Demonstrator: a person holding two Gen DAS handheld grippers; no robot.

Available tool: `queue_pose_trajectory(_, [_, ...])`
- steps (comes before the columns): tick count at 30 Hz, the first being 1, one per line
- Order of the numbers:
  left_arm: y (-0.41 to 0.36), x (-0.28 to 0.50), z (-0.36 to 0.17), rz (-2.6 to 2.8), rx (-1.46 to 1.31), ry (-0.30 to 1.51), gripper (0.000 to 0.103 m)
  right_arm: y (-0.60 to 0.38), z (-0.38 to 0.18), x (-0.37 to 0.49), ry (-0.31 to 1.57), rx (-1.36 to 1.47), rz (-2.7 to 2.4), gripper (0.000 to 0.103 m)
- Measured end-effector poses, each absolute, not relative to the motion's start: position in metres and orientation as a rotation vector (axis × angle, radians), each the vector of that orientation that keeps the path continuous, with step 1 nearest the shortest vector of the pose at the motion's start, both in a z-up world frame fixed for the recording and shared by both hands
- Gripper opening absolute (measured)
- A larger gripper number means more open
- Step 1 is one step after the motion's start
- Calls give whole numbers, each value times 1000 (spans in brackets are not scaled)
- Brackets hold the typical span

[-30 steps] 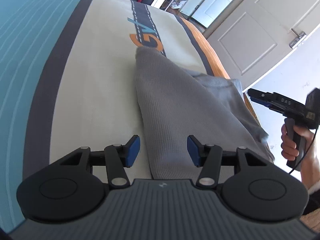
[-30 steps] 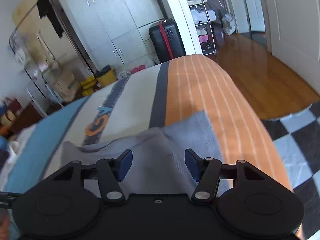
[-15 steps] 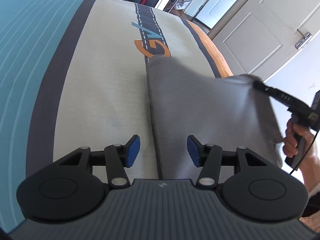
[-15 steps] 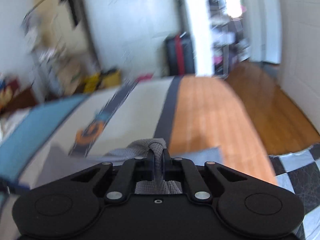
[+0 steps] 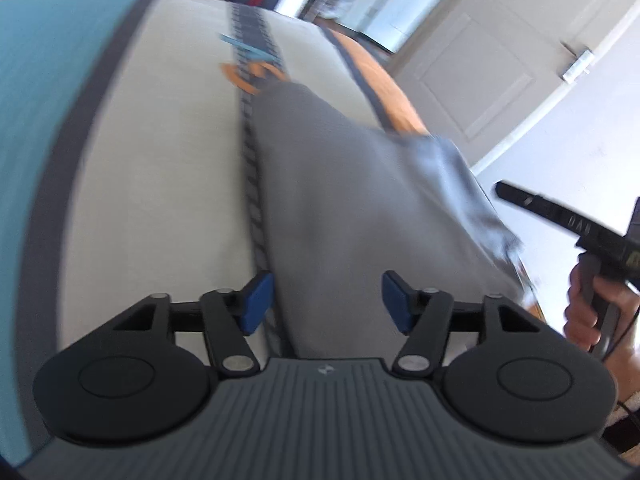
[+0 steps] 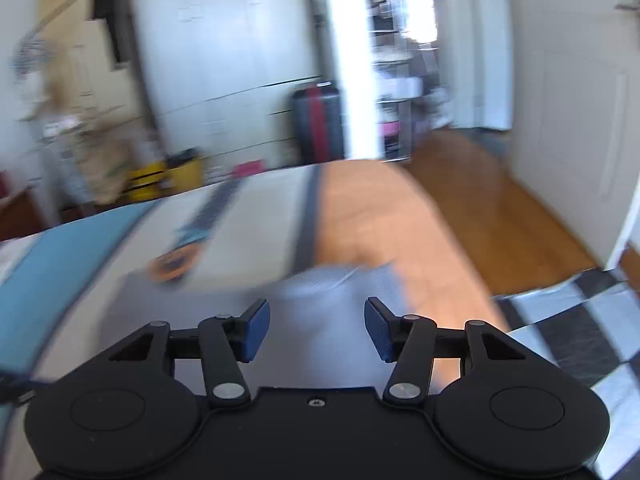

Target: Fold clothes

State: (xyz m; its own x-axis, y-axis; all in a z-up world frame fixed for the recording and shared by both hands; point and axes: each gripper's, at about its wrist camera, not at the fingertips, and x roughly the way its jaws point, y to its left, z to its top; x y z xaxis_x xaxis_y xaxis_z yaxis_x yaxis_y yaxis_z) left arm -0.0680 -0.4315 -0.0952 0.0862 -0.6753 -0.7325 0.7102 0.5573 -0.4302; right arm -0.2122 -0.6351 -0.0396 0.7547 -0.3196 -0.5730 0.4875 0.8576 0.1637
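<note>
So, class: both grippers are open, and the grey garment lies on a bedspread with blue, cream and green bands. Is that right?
Not quite. The bedspread has no green band: its bands are blue, cream and orange, as the right wrist view shows. The rest holds: the left gripper and the right gripper are both open, and the grey garment lies on the bedspread.

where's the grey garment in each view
Left wrist: grey garment fills the centre, running from between the open fingers toward the orange logo.
Right wrist: grey garment low centre, just ahead of the open fingers.
Shared landmark: the orange logo on the bedspread.
</note>
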Motion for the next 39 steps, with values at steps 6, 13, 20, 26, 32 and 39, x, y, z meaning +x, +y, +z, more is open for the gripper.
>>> queue_pose_trajectory(6, [-420, -95, -101, -1092, 53, 1076, 64, -579, -97, -257, 768, 166, -492, 60])
queue_pose_trajectory(13, [-413, -87, -98, -1041, 68, 1116, 64, -587, -88, -332, 647, 331, -619, 71])
queue_pose_trajectory(20, [-410, -98, -77, -1087, -13, 1047, 64, -597, -102, -377, 502, 807, -496, 74])
queue_pose_trajectory(26, [-437, -115, -53, -1223, -11, 954, 63, -598, -143, -376, 345, 1131, -435, 74])
queue_pose_trajectory(32, [-484, -120, -85, -1210, 23, 1149, 62, -606, -142, -346, 242, 1101, -641, 79])
queue_pose_trajectory(39, [-475, -101, -93, -1144, -48, 1256, 60, -640, -149, -329, 222, 1071, -659, 51])
